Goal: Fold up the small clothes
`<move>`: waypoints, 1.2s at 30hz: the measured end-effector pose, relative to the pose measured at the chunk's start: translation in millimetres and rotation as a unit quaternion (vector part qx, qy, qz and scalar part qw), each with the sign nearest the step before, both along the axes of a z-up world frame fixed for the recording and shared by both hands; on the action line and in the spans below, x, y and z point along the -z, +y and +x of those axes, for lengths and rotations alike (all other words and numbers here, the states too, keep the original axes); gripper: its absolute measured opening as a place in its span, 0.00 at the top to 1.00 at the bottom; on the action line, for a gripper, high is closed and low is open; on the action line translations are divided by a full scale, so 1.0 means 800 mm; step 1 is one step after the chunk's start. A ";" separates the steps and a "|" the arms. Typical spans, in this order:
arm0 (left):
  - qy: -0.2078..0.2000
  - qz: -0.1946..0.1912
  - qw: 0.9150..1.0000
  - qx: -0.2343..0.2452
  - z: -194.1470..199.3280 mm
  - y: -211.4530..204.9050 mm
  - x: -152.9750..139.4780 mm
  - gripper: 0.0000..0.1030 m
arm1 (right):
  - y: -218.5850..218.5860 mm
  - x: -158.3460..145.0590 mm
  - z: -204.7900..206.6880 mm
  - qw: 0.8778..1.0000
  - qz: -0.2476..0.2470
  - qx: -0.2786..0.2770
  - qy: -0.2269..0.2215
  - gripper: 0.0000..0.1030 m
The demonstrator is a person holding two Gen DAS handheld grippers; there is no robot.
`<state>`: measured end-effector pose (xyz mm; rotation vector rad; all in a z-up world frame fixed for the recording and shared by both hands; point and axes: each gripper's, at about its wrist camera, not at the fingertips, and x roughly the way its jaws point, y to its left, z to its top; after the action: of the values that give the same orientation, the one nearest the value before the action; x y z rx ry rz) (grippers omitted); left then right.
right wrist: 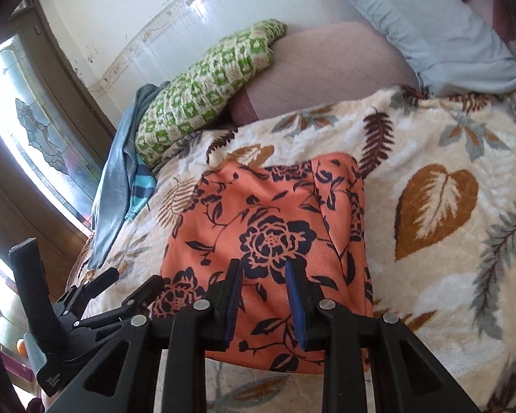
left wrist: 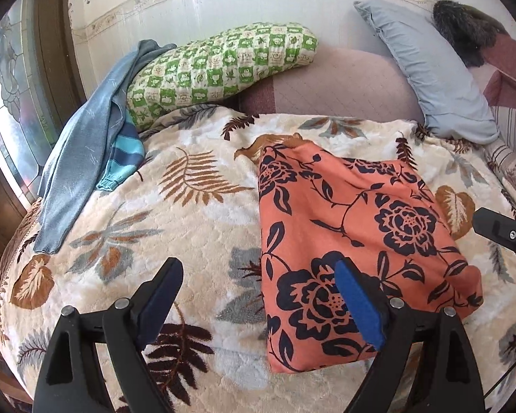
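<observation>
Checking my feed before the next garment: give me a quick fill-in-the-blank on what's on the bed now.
1. The folded orange garment has a dark ____ print.
2. It lies on a leaf-patterned ____.
3. The checked pillow is white and ____.
4. Between the left gripper's jaws there is ____ held.

Missing: flower; blanket; green; nothing

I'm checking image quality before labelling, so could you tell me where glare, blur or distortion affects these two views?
Left wrist view: the window glares at the left edge, fisheye bends the wall border, and the orange cloth is sharp. Right wrist view: the window blows out white, and the cloth looks slightly soft.
</observation>
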<state>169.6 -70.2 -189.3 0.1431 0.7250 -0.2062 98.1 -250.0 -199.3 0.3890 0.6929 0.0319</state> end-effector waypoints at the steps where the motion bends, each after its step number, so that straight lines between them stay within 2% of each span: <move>1: -0.007 -0.002 1.000 -0.003 -0.005 0.002 -0.006 0.13 | 0.004 -0.008 -0.007 1.000 -0.011 0.005 -0.011 0.72; 5: -0.021 -0.015 1.000 -0.017 -0.018 0.014 -0.025 0.12 | 0.020 -0.027 -0.036 0.998 -0.037 0.018 -0.037 0.72; 11: -0.048 -0.010 0.998 -0.041 -0.032 0.026 -0.043 0.08 | 0.040 -0.030 -0.067 0.997 -0.064 0.026 -0.043 0.72; 16: -0.057 -0.001 0.997 -0.059 -0.047 0.035 -0.055 0.07 | 0.047 -0.032 -0.083 0.996 -0.066 0.036 -0.055 0.72; 20: -0.062 0.009 0.995 -0.076 -0.079 0.049 -0.058 0.06 | 0.051 -0.035 -0.091 0.996 -0.066 0.038 -0.055 0.72; 23: -0.056 -0.001 0.996 -0.073 -0.096 0.057 -0.064 0.05 | 0.057 -0.039 -0.096 0.995 -0.075 0.032 -0.060 0.72; 29: -0.069 0.007 0.995 -0.069 -0.109 0.059 -0.096 0.05 | 0.067 -0.043 -0.107 0.994 -0.090 0.020 -0.058 0.72; 36: -0.083 -0.013 0.994 -0.064 -0.128 0.059 -0.133 0.05 | 0.064 -0.079 -0.139 0.988 -0.124 0.030 -0.084 0.72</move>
<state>67.2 -23.2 -83.0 0.0871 0.5631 -0.0802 -12.9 -198.5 -136.0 0.1658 0.5101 -0.0769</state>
